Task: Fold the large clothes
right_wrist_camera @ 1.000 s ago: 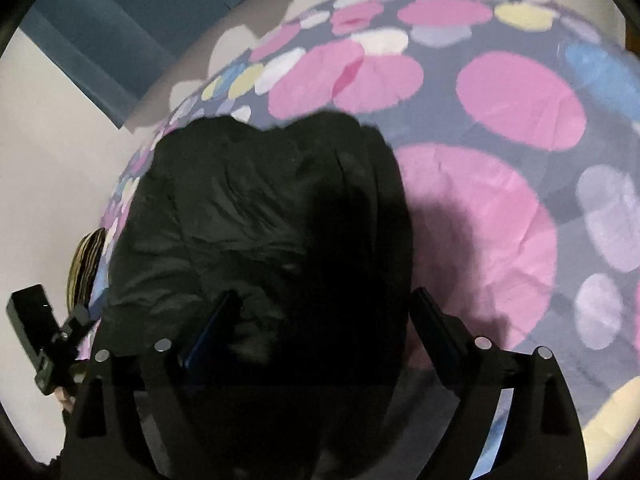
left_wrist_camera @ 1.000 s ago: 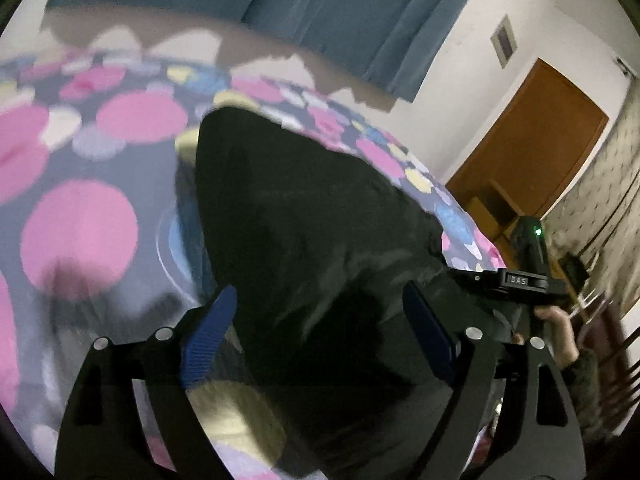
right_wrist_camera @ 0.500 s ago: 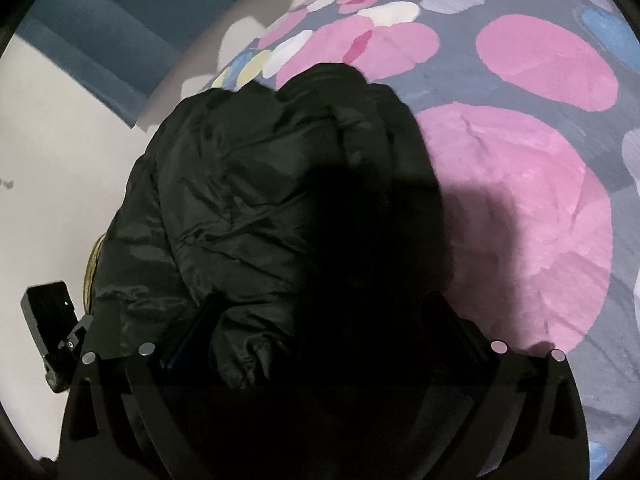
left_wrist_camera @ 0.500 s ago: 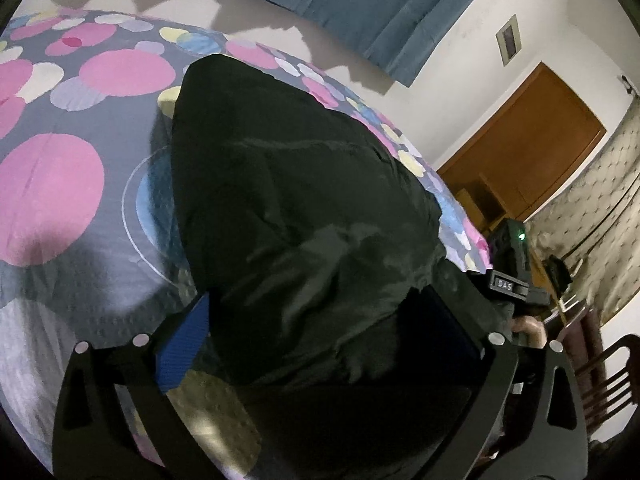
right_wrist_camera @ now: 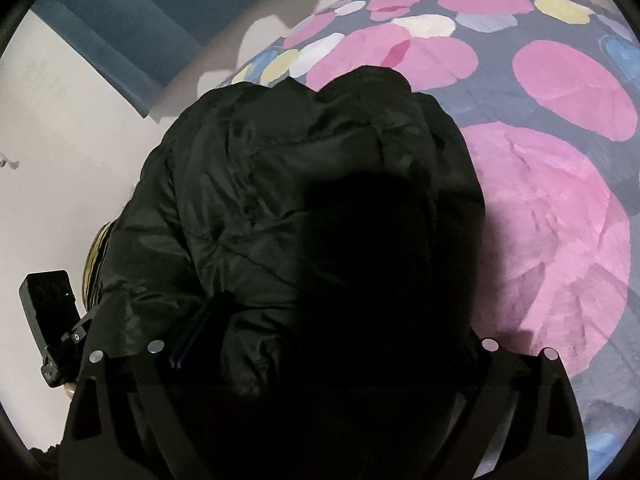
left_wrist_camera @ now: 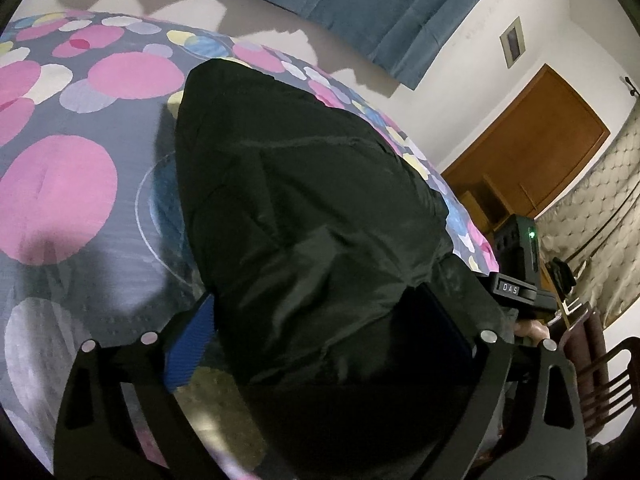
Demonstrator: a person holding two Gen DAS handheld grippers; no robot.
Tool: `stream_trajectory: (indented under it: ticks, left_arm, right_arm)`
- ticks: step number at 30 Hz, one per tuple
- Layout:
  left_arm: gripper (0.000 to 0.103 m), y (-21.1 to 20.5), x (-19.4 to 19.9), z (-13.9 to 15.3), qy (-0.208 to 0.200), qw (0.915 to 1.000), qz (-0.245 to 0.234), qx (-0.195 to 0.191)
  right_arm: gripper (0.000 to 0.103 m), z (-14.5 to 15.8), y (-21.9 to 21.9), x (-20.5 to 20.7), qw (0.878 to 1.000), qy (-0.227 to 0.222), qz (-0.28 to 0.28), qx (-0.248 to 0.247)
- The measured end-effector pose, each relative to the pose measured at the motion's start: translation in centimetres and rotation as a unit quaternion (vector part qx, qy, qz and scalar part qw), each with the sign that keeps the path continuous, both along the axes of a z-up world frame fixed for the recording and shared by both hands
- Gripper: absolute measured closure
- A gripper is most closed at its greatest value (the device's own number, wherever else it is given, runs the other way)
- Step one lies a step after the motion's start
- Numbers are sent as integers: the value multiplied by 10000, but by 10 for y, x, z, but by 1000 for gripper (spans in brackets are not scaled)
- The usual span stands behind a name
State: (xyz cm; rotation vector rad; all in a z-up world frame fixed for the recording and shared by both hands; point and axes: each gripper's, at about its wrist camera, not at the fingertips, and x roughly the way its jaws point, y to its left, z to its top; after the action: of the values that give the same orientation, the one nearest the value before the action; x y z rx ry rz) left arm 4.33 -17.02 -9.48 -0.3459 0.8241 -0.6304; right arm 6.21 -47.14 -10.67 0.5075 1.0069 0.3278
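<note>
Folding black jacket (left_wrist_camera: 312,216), bundled near bed (left_wrist_camera: 60,200) front edge | left tongs (left_wrist_camera: 320,344) closing, jacket between, pads not pressing | right tongs (right_wrist_camera: 332,344) state unclear, jacket hides fingers | grip full thickness, keep both level

Black jacket (right_wrist_camera: 312,184) buries the right gripper (right_wrist_camera: 328,320) fingertips at six o'clock; grip unreadable in shadow.

Spotted bed (left_wrist_camera: 80,208), black jacket (left_wrist_camera: 304,216) lying on it
</note>
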Motion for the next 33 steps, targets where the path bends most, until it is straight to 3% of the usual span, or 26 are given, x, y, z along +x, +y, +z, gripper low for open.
stream_trajectory:
  ticks: [14,33]
  left_arm:
    - [9,46,-2,5,-69,9992,379,94]
    - [9,148,11,12,-51,9926,1212,111]
  right_arm:
    - [11,3,49,33,9995,-54,322,54]
    - [11,7,156,99,9944,-68,1046,107]
